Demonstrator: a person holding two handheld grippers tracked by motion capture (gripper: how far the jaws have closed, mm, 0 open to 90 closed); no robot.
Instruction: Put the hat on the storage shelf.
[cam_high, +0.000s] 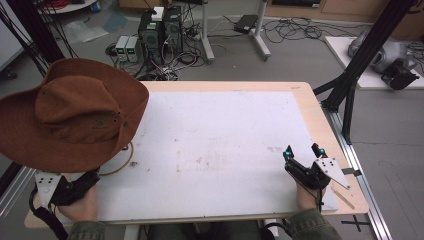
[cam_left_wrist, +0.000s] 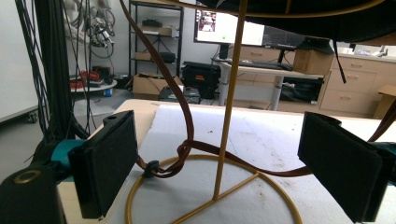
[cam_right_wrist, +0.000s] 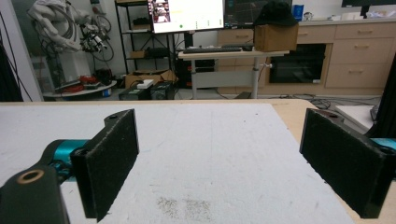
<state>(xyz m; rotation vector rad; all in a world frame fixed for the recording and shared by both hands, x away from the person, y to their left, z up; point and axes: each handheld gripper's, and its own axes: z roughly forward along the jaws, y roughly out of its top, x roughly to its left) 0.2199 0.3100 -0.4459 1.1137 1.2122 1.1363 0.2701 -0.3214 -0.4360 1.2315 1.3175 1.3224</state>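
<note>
A brown wide-brimmed hat (cam_high: 75, 112) sits on a gold wire stand over the table's left side. In the left gripper view the stand's upright rod (cam_left_wrist: 229, 107) and ring base (cam_left_wrist: 135, 186) stand just ahead of the jaws. The hat's brown cord (cam_left_wrist: 187, 116) hangs down to a dark toggle (cam_left_wrist: 149, 169). My left gripper (cam_high: 92, 177) is at the near left corner, partly under the brim, and is open (cam_left_wrist: 219, 140) with the rod in line with its gap. My right gripper (cam_high: 302, 150) rests open near the right edge, nothing between its jaws (cam_right_wrist: 219, 135).
A white mat (cam_high: 215, 140) covers most of the wooden table (cam_high: 310, 110). A black frame post (cam_high: 370, 50) rises off the right edge. Computer boxes (cam_high: 160, 30) and cables lie on the floor beyond the far edge.
</note>
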